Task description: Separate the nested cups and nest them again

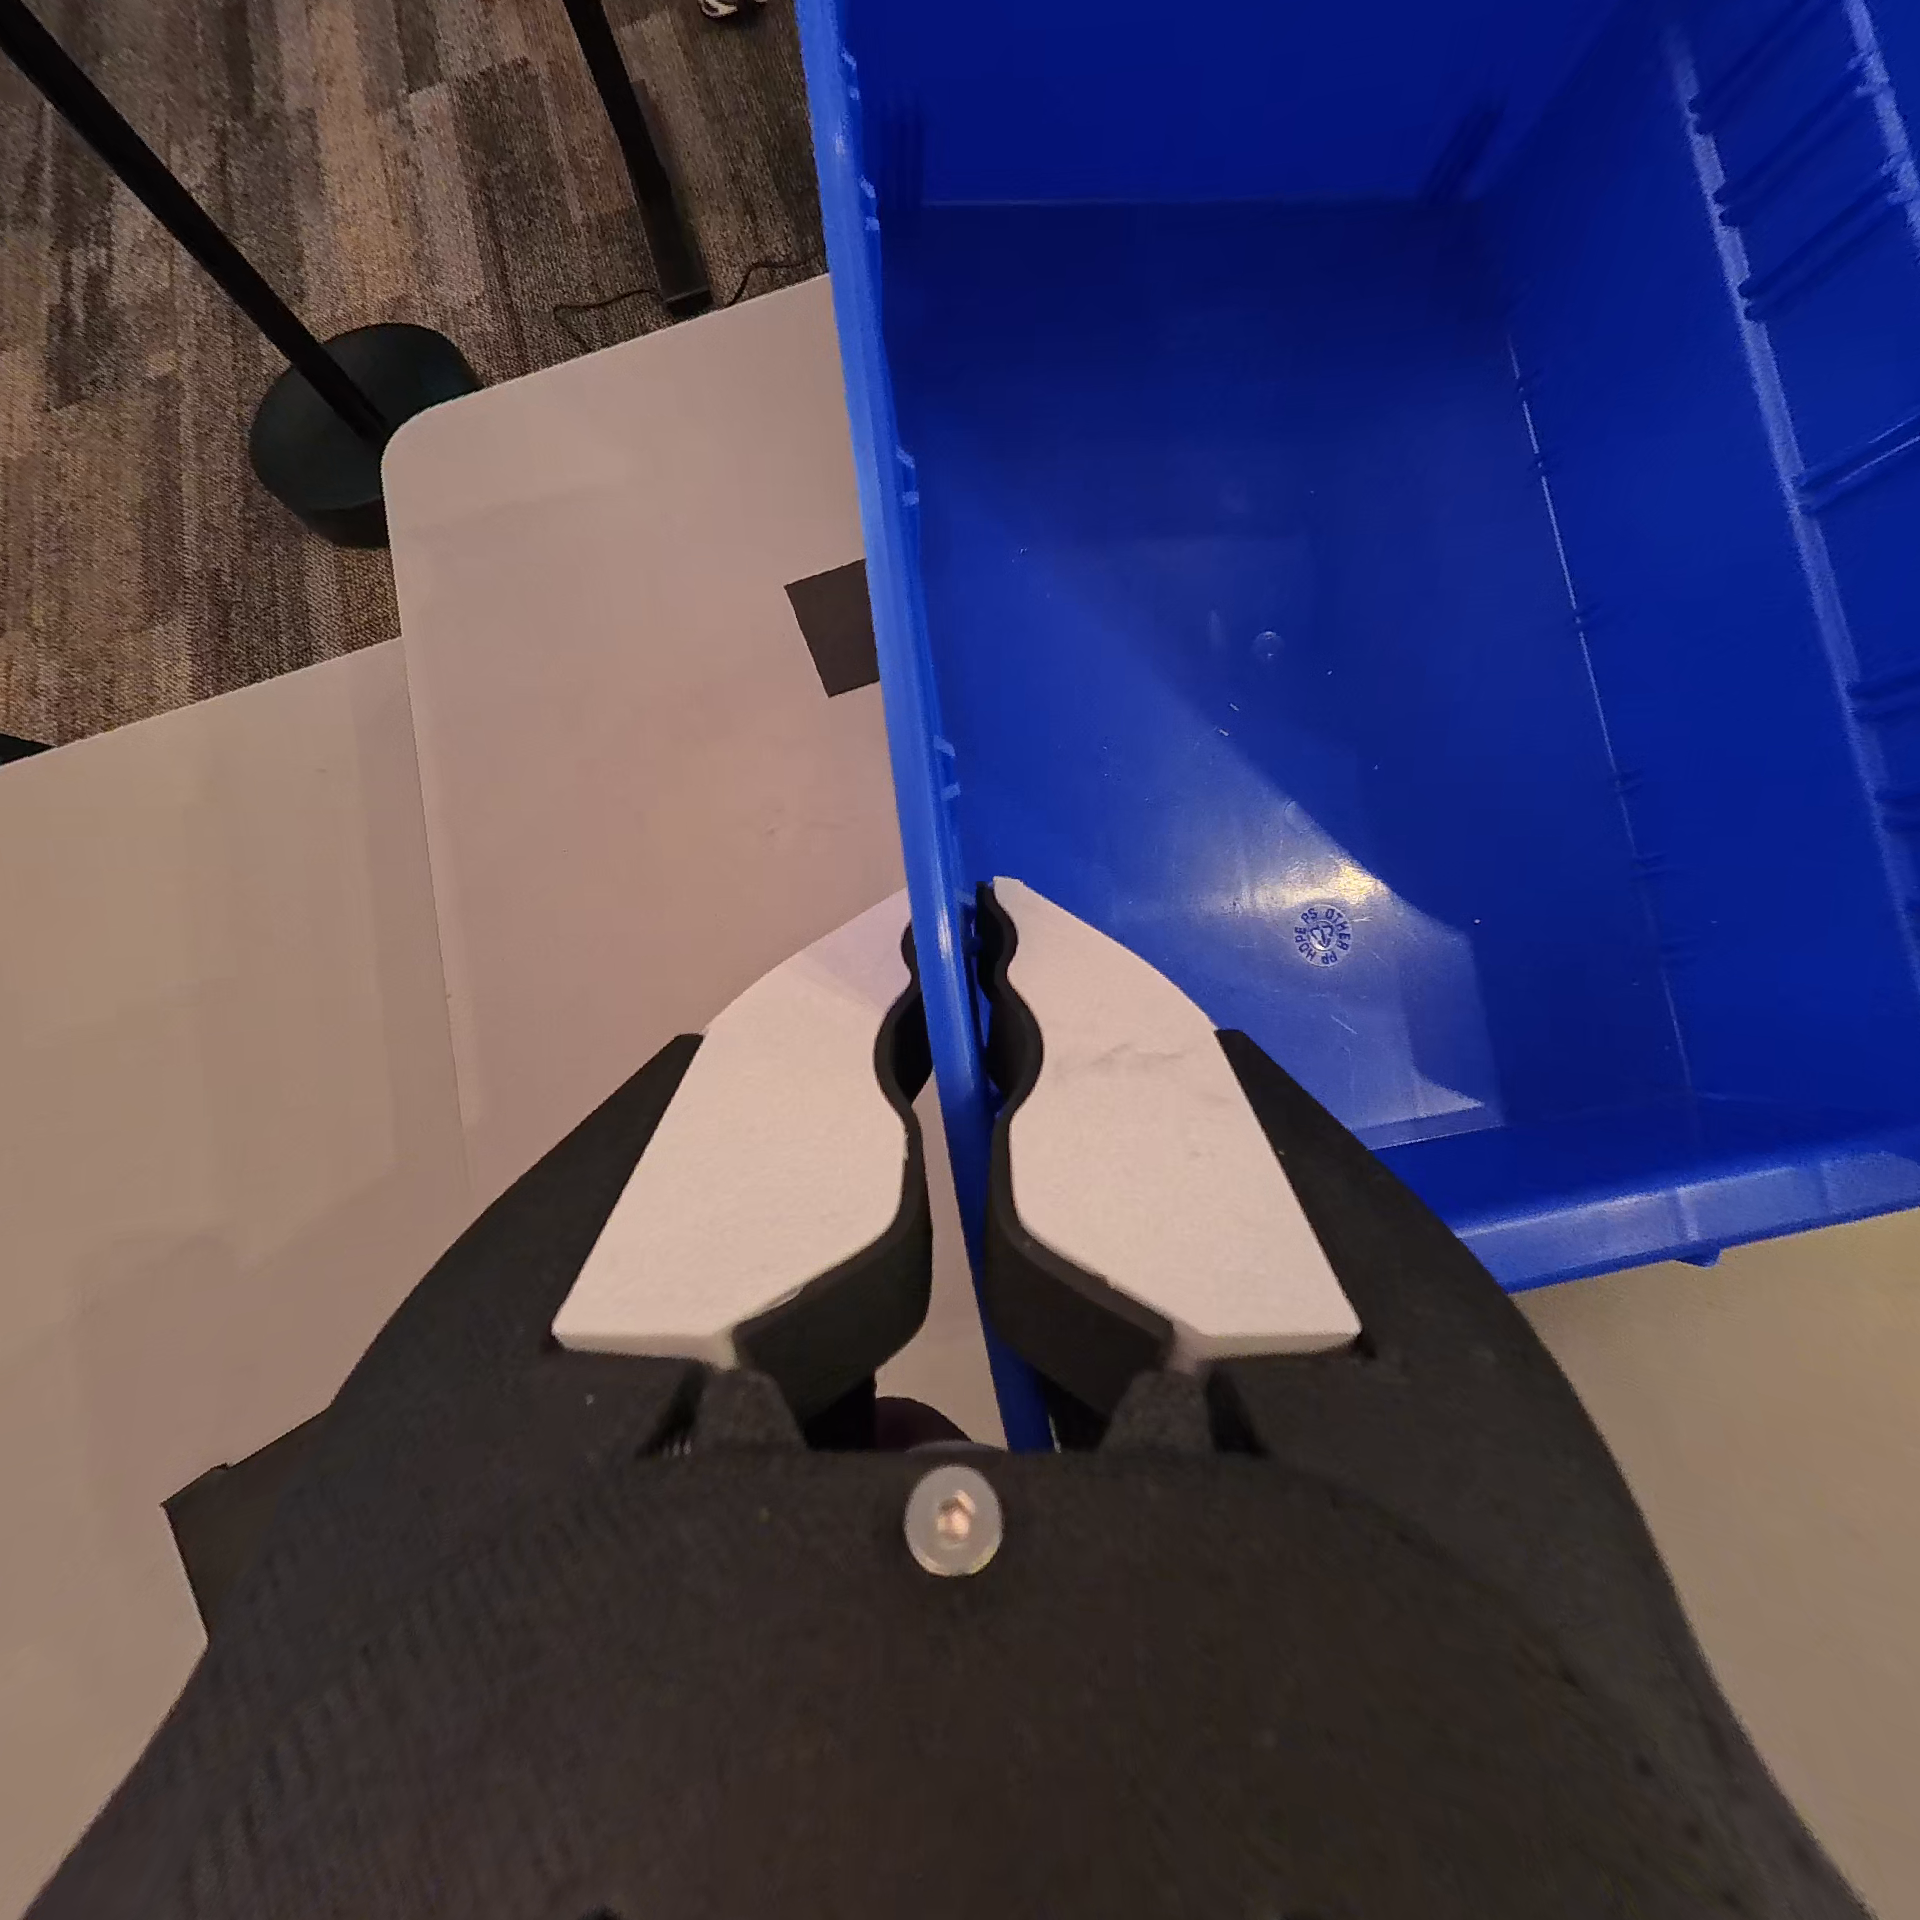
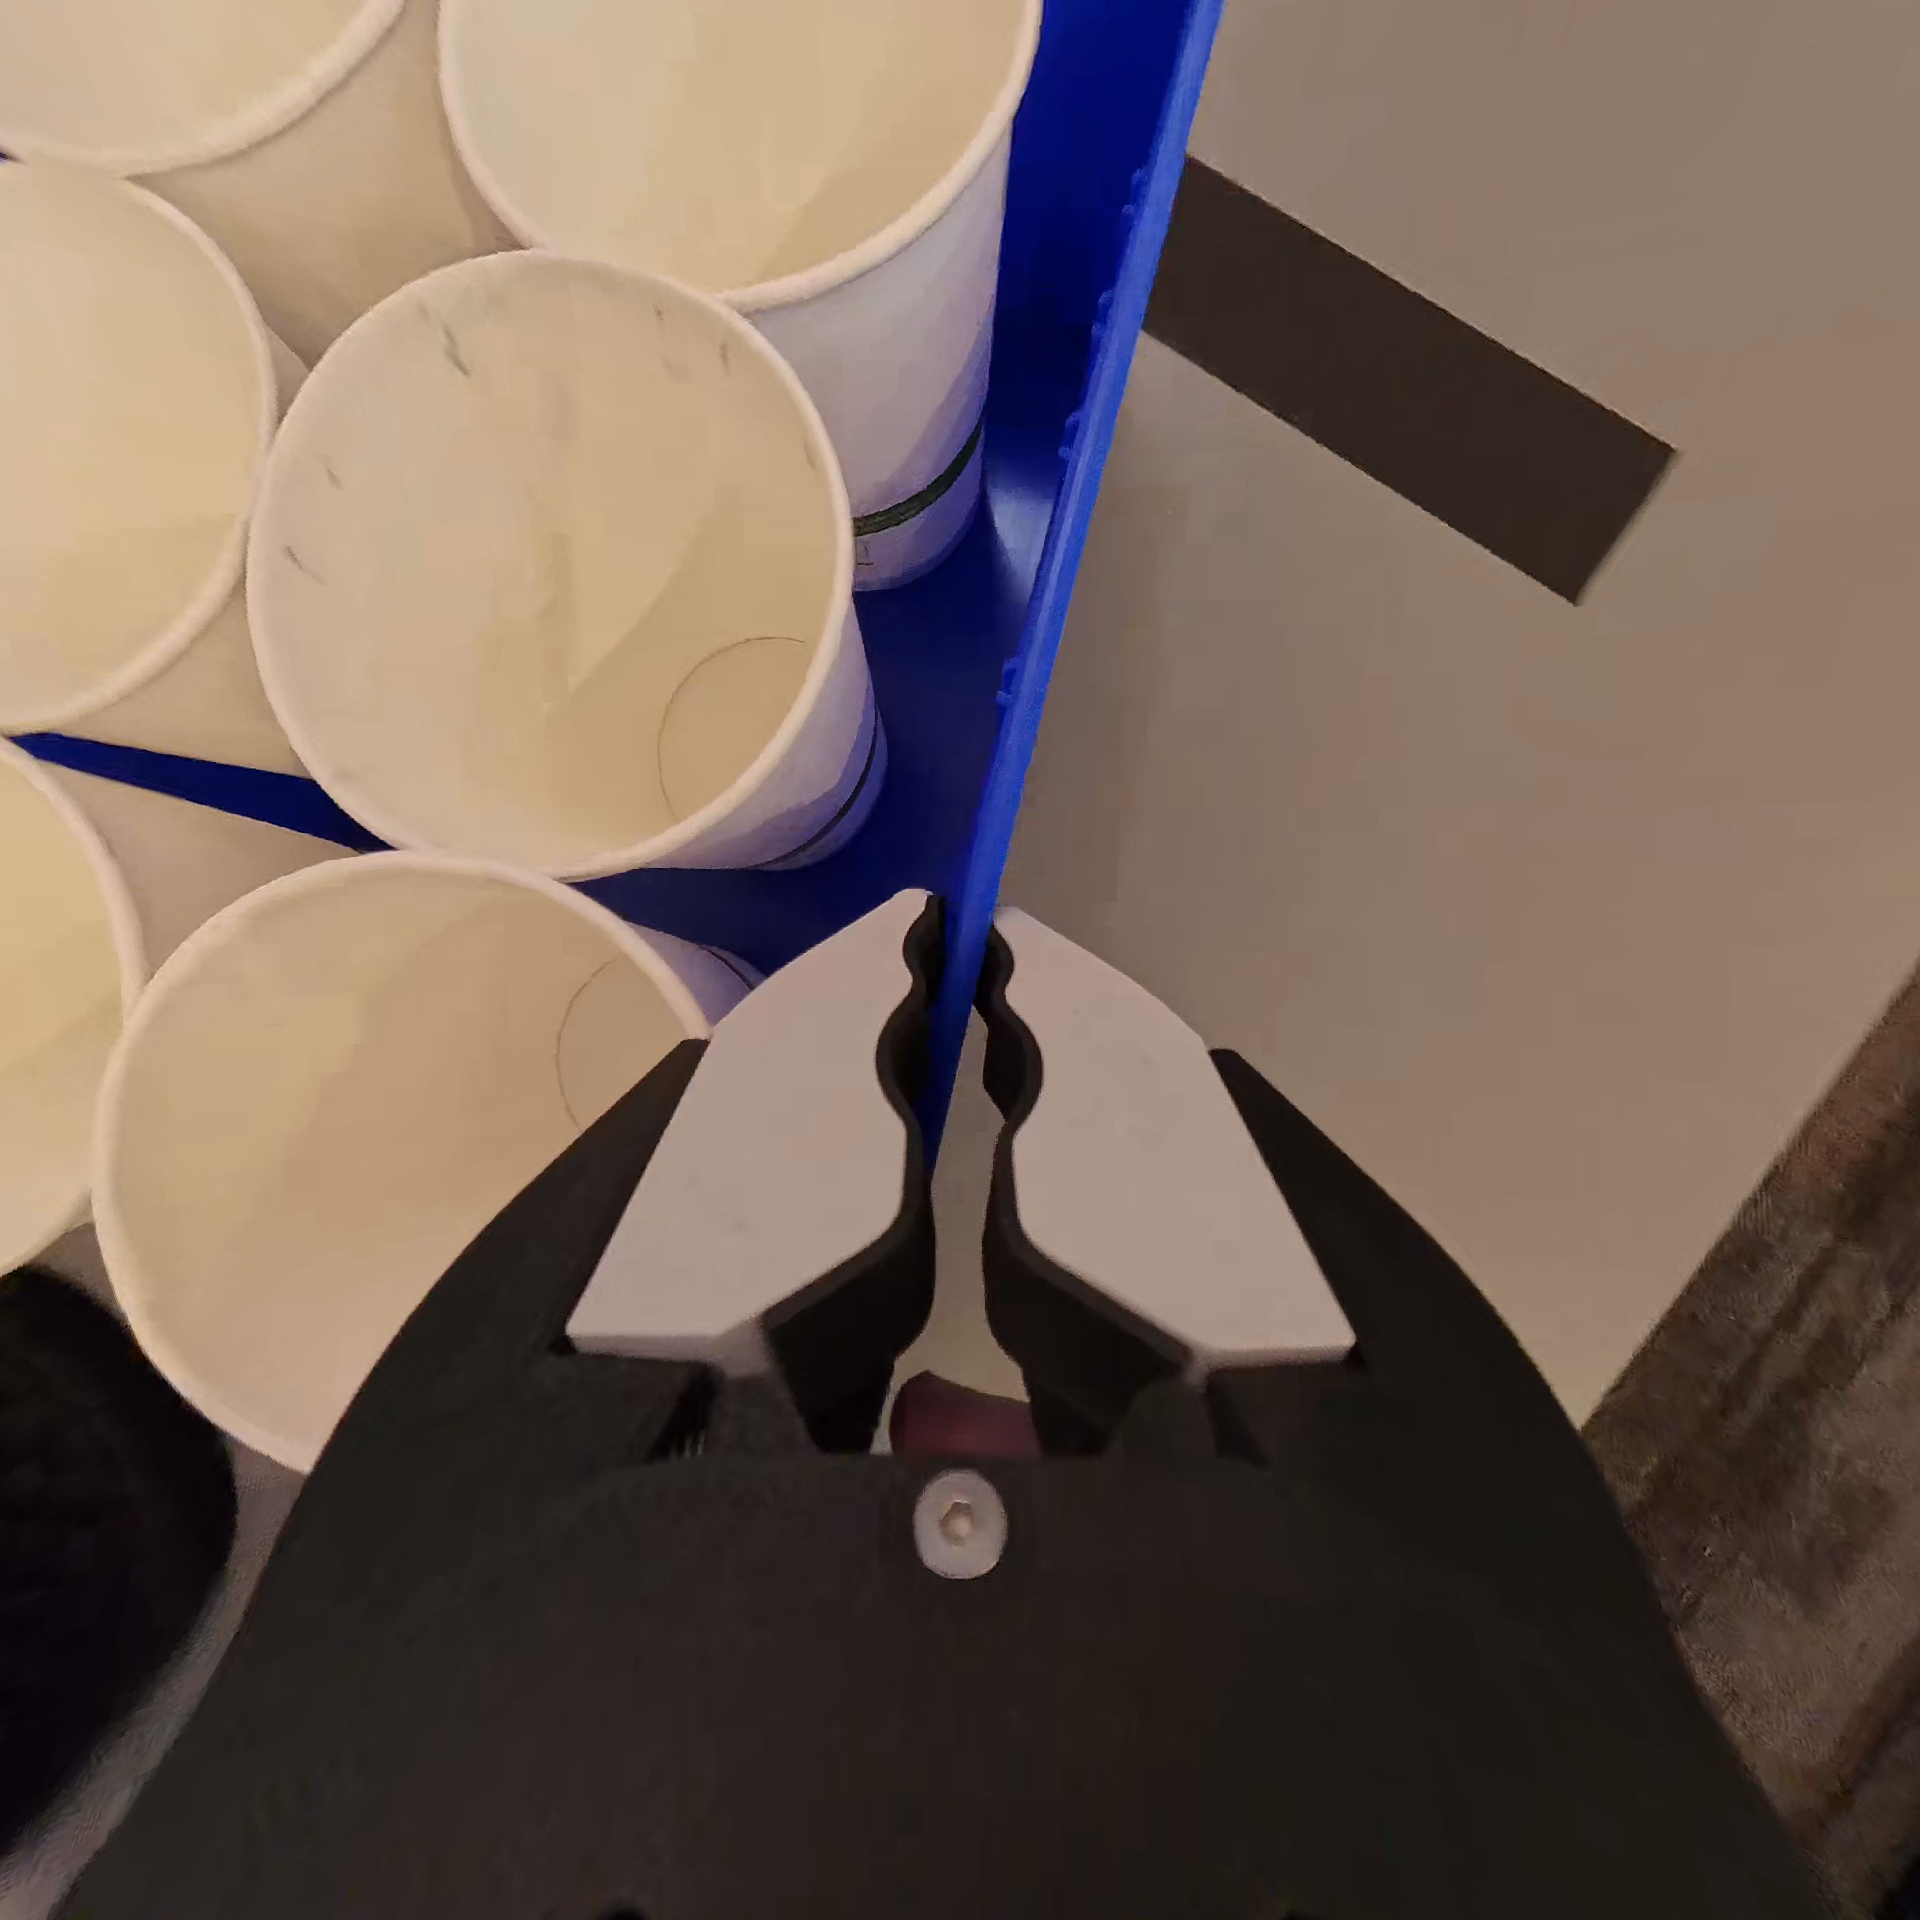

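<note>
Each claw pinches a blue bin wall: the left gripper [image 1: 951, 935] on an empty-looking bin [image 1: 1247, 623], the right gripper [image 2: 961, 935] on the bin [image 2: 1081, 416] that holds the cups [image 2: 551, 561]. Six show, upright, unnested. Light, crushable paper; best gripped gently at the rim.

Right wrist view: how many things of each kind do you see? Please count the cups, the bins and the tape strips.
White paper cups: 6 (some cut off by the picture's edge)
Blue bin: 1
Black tape strip: 1
Total: 8
</note>
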Motion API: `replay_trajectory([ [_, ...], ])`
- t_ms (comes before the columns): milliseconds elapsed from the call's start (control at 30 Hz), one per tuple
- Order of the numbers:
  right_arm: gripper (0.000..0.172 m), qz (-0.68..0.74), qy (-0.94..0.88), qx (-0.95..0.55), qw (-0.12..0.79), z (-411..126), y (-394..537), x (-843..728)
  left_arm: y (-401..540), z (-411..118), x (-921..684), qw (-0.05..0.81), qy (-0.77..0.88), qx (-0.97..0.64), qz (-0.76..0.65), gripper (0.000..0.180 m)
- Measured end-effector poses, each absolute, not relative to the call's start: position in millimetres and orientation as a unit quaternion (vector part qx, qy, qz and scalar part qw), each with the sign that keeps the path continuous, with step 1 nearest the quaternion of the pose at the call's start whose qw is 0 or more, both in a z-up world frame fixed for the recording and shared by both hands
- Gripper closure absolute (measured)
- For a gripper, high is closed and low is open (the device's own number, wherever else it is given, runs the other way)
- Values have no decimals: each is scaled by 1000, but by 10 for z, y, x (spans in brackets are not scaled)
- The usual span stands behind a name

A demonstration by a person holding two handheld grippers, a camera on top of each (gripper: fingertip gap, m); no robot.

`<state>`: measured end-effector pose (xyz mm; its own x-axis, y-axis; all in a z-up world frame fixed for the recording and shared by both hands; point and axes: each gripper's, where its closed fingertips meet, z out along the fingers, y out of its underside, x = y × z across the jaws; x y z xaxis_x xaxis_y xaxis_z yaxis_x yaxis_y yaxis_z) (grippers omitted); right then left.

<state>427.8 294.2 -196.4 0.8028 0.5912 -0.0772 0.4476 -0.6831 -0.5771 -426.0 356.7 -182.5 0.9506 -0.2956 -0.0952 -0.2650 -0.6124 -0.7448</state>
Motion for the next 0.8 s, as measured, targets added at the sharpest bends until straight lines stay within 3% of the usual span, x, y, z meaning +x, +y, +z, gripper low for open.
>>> replay_trajectory([
  [800, 167, 155, -669, -715, 130, -1976, 2921, 3171, 3573, -1784, -4244, 419, 157, -894, -20, 175],
])
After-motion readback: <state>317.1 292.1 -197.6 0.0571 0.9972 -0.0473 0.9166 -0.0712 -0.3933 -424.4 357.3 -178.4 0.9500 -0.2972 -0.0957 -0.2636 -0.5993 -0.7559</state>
